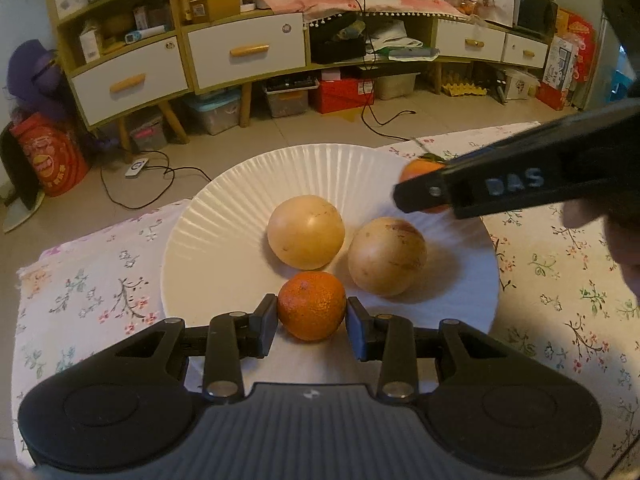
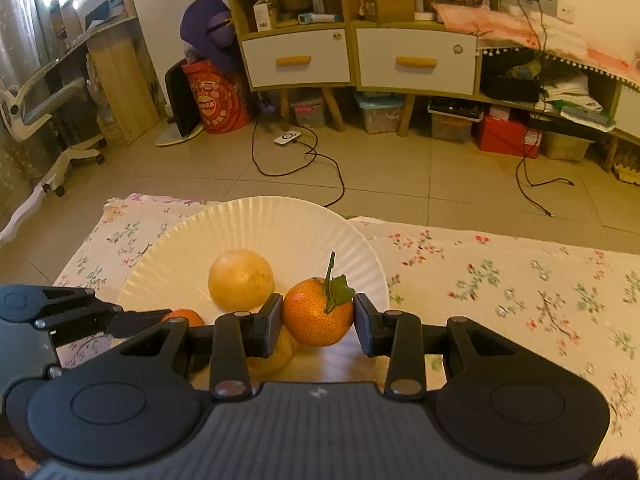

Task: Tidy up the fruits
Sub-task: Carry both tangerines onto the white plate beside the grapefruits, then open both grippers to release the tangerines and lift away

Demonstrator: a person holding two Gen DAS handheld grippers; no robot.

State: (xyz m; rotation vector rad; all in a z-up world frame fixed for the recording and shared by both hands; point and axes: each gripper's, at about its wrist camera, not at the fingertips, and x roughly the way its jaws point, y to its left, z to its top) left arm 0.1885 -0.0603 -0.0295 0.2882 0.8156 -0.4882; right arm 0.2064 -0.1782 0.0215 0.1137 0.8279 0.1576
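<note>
Over the near rim of the white fluted plate, your left gripper has both pads against a stemless mandarin. The jaws are closed on the fruit, one pad at each side of its widest girth, which is the sensible hold for a round, firm-skinned body that would otherwise roll out. Whether the mandarin already bears on the plate or hangs just above it cannot be told from either view.

Your right gripper is likewise clamped on a second mandarin, this one carrying a stem and a green leaf on top. The stem stands upright, so the grasp is level. In the left wrist view this gripper comes in from the right, holding its fruit over the far right part of the plate.

Two pale yellow round fruits are already lodged on the plate: one near the centre, the other just to its right, the two close together. The plate stands on a floral tablecloth, with no loose fruit visible on the cloth.

Judgement: the task is near its end, with the last two pieces in hand over the plate. You have free space at the near left and at the far right. Lower each fruit to rest before parting the jaws; a drop would likely set it rolling against its neighbours or over the shallow rim.
</note>
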